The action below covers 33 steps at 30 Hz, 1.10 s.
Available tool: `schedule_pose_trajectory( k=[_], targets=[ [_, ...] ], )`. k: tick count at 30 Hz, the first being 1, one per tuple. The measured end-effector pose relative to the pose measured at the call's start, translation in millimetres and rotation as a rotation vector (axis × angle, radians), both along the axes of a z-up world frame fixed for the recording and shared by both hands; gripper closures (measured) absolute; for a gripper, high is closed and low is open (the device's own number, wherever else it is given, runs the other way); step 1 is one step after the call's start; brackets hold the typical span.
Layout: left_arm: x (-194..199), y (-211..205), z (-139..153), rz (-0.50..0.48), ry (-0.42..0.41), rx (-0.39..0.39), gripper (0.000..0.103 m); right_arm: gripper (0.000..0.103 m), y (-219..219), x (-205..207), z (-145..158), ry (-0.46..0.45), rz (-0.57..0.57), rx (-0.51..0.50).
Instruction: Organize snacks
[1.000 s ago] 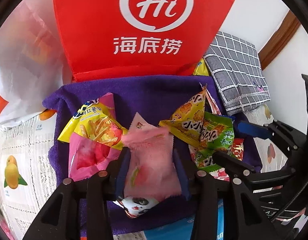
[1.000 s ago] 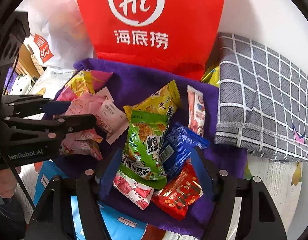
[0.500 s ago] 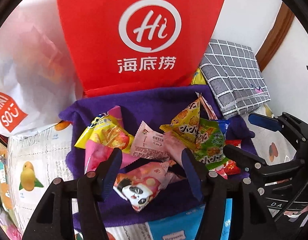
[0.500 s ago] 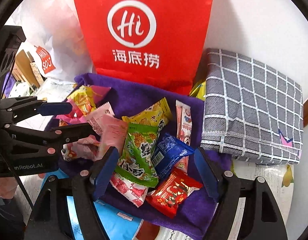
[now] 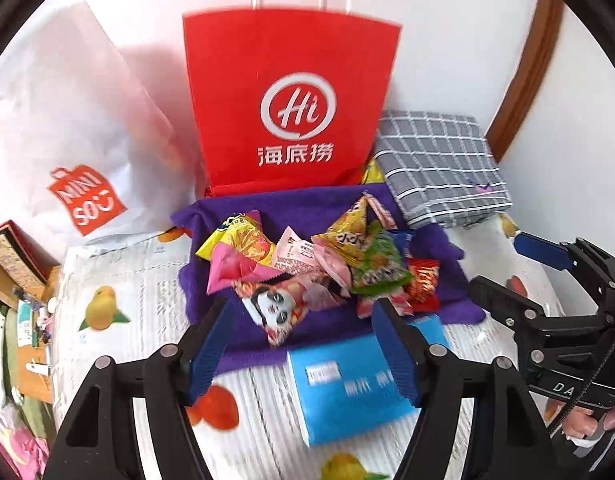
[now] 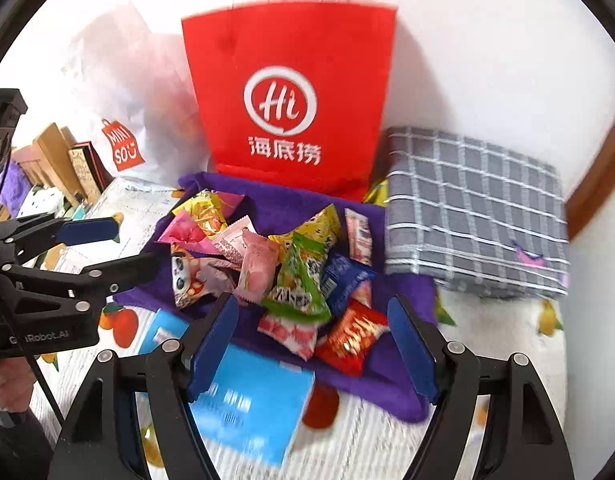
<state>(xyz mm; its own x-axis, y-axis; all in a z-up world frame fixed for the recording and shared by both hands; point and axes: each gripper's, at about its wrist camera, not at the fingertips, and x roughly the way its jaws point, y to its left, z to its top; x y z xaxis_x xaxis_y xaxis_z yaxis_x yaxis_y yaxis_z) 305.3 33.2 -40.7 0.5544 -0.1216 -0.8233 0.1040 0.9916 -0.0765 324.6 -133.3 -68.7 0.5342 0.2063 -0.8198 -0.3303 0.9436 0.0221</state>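
Purple towel [image 5: 291, 208] gathers the snacks [image 6: 275, 264] into one heap on the fruit-print bench [image 5: 119, 280], in front of a red paper bag [image 5: 291, 96] that stands upright, likely the place they go.
Left claw [image 5: 303, 340], jaws just opening, hangs spread and empty over the panda packet [image 5: 273, 310]; right claw [image 6: 313, 344] is spread too, gripping nothing, the red packet [image 6: 349, 334] below it.

blue packet [image 5: 347, 388] print blurred, yellow packet [image 6: 377, 192] mostly hidden behind red bag [image 6: 291, 92]
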Motion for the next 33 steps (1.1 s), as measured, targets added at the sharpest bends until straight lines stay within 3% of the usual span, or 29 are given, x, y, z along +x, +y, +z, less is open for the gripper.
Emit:
schedule_pose_trajectory(
  k=[2, 9, 13, 16, 20, 22, 33],
  targets=[
    [-17.6, -2.1, 10.5, 0.007, -0.028, 0.009, 0.026, 0.025, -5.4, -25.2, 13.2, -0.027, -0.026, -0.002],
    [-90.6, -13.9, 43.4, 0.027, -0.123, 0.004, 0.021, 0.02, -23.6, -103.5, 44.0, -0.075, -0.135, -0.028],
    [-132.7, -18.0, 54.1, 0.03, -0.167, -0.008, 0.019, 0.02, -36.8, -148.1, 62.5, -0.104, -0.177, 0.047],
    [-162.0, -18.9, 58.4, 0.047, -0.199, -0.014, 0.015, 0.02, -39.9, -180.9, 71.6, -0.136, -0.193, 0.039],
    [-197.0, -19.2, 62.7, 0.069, -0.234, -0.029, 0.011, 0.019, -36.4, -217.8, 77.3, -0.171, -0.182, 0.007],
    [-211.7, -19.1, 62.8, 0.079, -0.245, -0.036, 0.009, 0.011, -34.6, -236.1, 78.7, -0.193, -0.177, 0.011],
    [-258.1, -22.7, 53.8, 0.129, -0.27, -0.032, 0.008, 0.009, -44.1, -283.6, 67.4, -0.207, -0.209, 0.025]
  ],
)
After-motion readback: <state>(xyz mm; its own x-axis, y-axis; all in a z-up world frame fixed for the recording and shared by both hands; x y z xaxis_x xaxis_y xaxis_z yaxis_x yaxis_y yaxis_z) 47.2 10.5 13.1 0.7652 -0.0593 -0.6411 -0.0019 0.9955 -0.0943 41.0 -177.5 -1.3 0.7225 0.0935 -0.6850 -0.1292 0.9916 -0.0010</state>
